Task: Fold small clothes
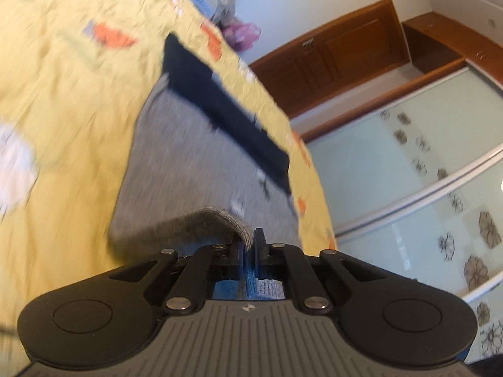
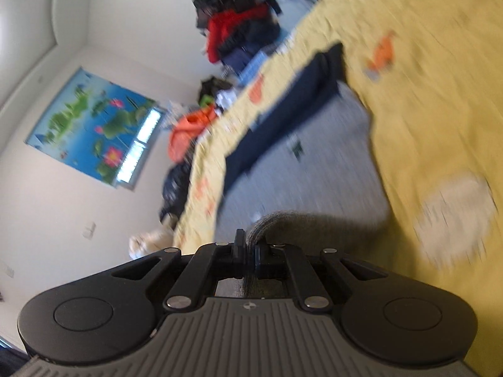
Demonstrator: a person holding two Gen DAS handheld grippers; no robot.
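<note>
Covering the bed is a crumpled yellow sheet (image 1: 63,100) printed with orange and white patches, and it fills the space ahead of both pairs of jaws. Beyond the bed's far edge, the left wrist view shows wooden cupboards (image 1: 345,59) and sliding wardrobe doors (image 1: 408,169) of pale glass with dark flower prints. The right wrist view shows white walls, a blue poster of lotus flowers (image 2: 94,125), and heaps of clothes (image 2: 239,31) in black, red and orange piled along the bed's far side. A small grey knitted garment (image 1: 188,163) with a dark navy band (image 1: 226,110) along its far edge lies spread on the sheet just ahead of the jaws. The left gripper (image 1: 248,245) has its jaws closed on one near corner of the grey cloth, which curls up off the sheet. The right gripper (image 2: 250,245) pinches the other near corner likewise. No containers show.
</note>
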